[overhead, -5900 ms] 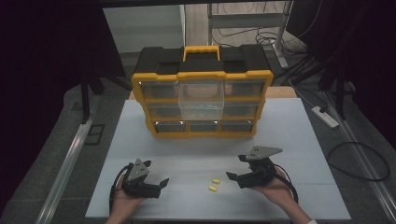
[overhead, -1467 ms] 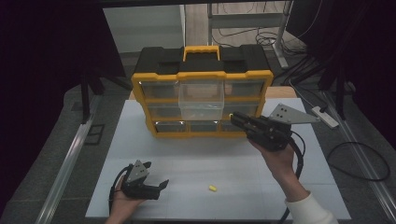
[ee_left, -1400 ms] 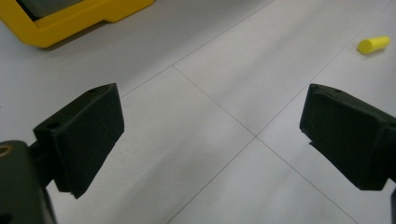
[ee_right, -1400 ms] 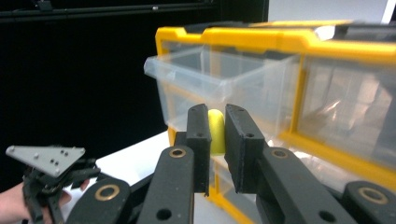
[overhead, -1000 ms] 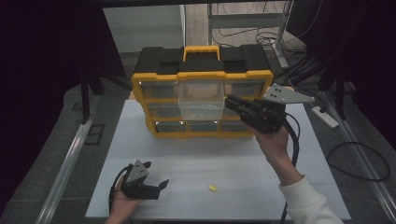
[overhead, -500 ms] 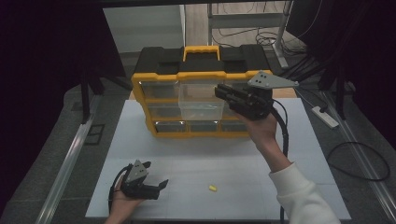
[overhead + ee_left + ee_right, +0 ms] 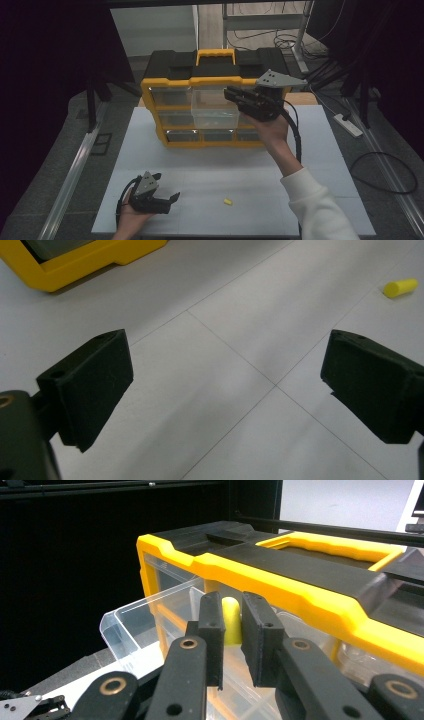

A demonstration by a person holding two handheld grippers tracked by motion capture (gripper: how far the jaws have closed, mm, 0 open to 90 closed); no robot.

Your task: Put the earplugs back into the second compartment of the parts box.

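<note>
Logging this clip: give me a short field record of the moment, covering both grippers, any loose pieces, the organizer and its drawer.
Right gripper: shut on a yellow peg, held above the open clear drawer
Left gripper: open, resting low on the white table, jaws wide apart
Loose piece: one yellow peg on the table
Organizer: yellow and black, upright, handle on top, one upper drawer pulled out

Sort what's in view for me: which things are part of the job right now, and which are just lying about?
In the job:
- right gripper, shut on a yellow peg
- open clear drawer of the yellow organizer
- second yellow peg on the table
- left gripper, open, resting

Lying about:
- power strip on the floor
- loose cables
</note>
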